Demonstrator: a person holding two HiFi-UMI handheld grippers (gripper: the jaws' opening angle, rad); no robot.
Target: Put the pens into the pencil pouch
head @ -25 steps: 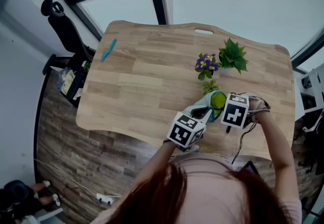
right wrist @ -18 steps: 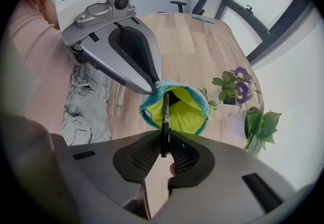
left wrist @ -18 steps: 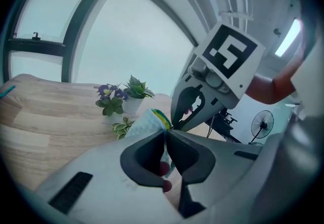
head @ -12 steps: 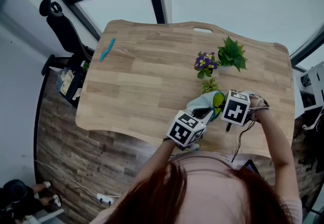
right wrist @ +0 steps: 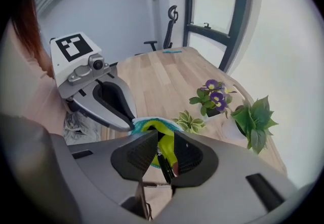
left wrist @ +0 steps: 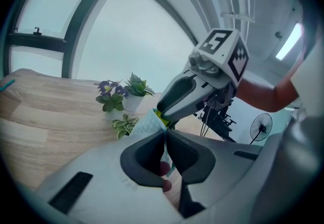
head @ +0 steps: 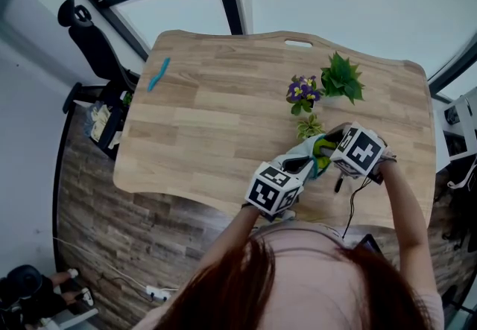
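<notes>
At the table's (head: 209,120) near edge we held the pouch (head: 305,150): limp fabric, left gripper (left wrist: 165,131) clamped on its rim. Right gripper (right wrist: 164,138) jaws had just been opening above its mouth, pen (right wrist: 163,160) loose between them. Likely light, slick; grab mid-barrel.

Table (head: 209,112) pale wood, matt grain; pencil pouch (head: 300,151) soft woven cloth; pen (right wrist: 165,166) glossy black plastic

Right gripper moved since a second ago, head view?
Yes: the right gripper shifted right and up-picture, away from the variegated plant; its tongs have just been opening, a black pen between them.
</notes>
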